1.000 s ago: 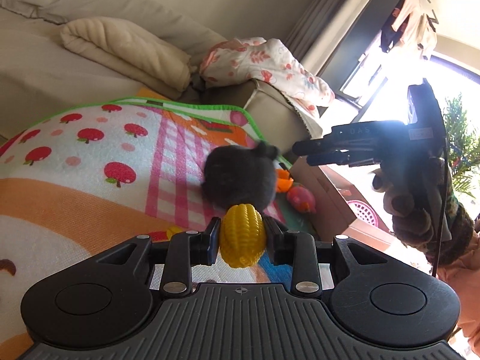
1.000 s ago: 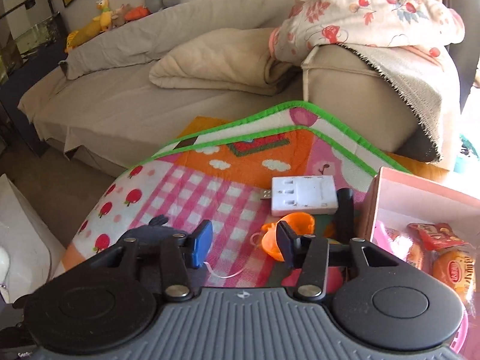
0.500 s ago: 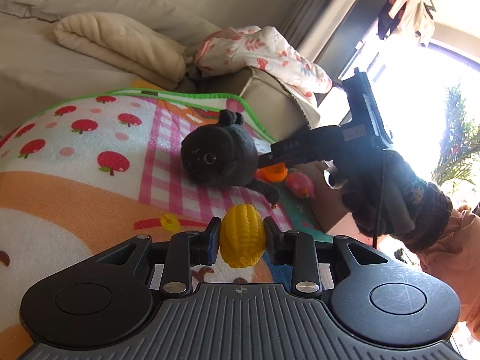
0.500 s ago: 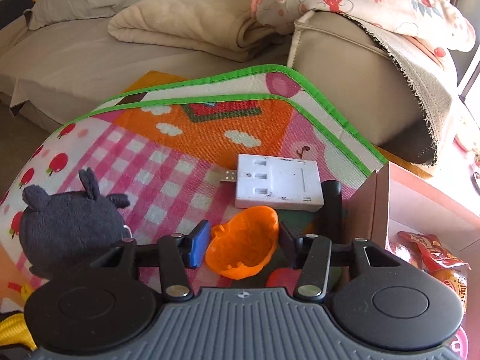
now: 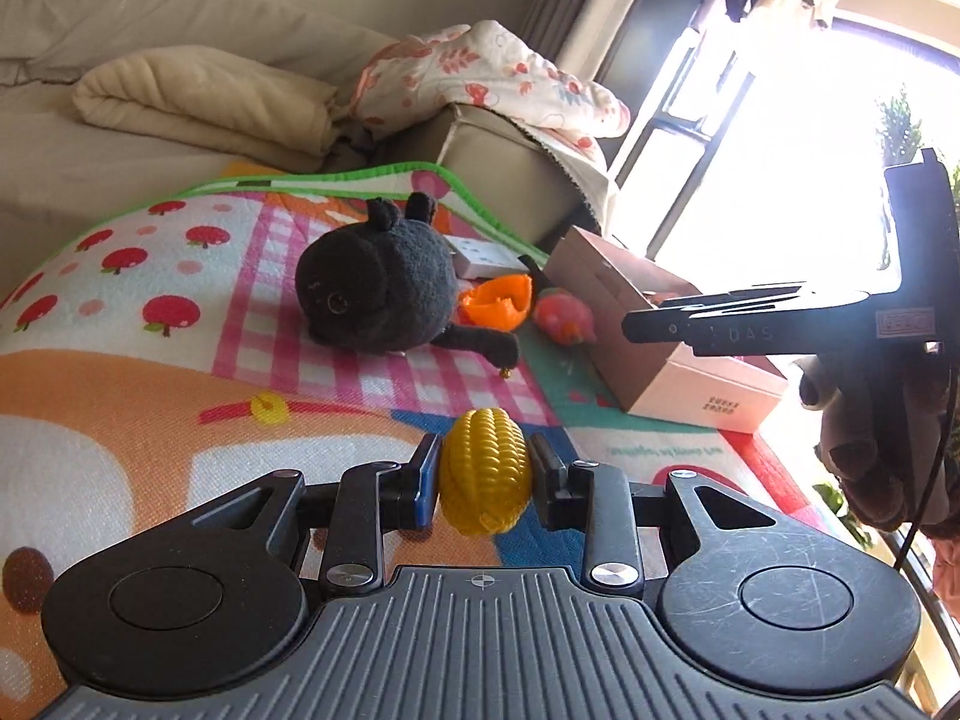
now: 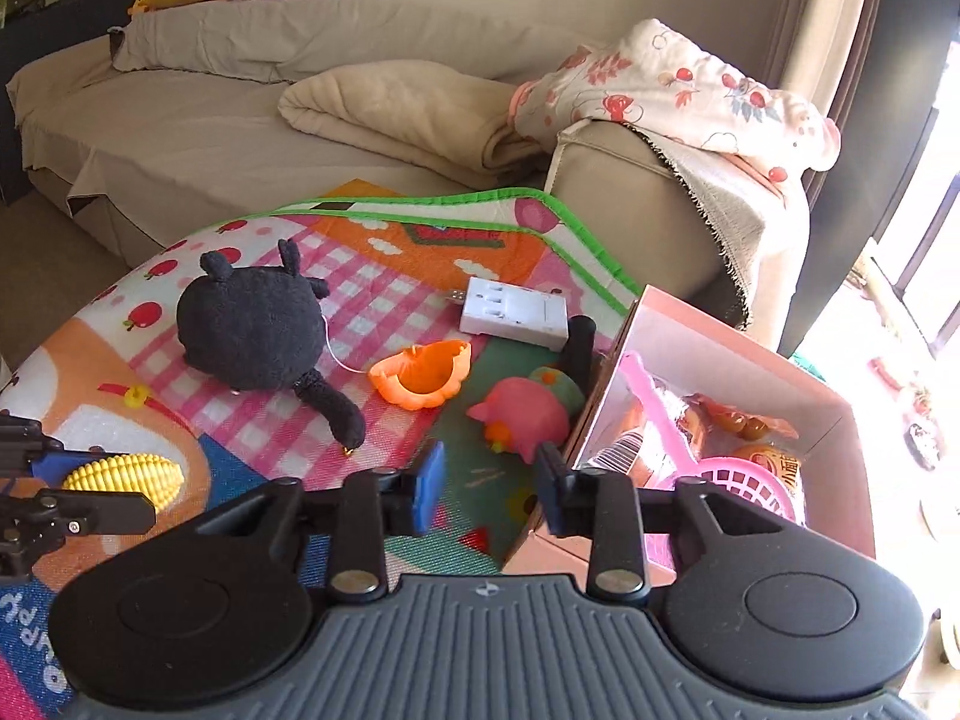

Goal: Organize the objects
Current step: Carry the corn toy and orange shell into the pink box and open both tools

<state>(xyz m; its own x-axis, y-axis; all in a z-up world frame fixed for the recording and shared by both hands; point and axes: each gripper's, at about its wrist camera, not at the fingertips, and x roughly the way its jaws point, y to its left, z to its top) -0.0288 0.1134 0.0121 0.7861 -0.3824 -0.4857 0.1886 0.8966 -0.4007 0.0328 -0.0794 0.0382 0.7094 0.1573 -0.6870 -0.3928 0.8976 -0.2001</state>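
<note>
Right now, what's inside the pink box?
The pink box holds a pink plastic basket and some snack packets. The basket and the box wall cover whatever lies underneath, so I cannot see the bottom.

Strong daylight thru the window (image 5: pixel 798 138) at right – blown out to pure white, glare washing over the far edge of the pink box (image 5: pixel 678 348) and the right gripper (image 5: pixel 636 324) seen against it, which reads as near-silhouette. Rest of room evenly lit, colours vivid on the play mat (image 6: pixel 384 276). Soft shadows under the black plush (image 6: pixel 252 330). Right-wrist view: right edge overexposed too. Heavy fisheye bending at edges w/ dark corners; both views sharp, no motion blur.
</note>
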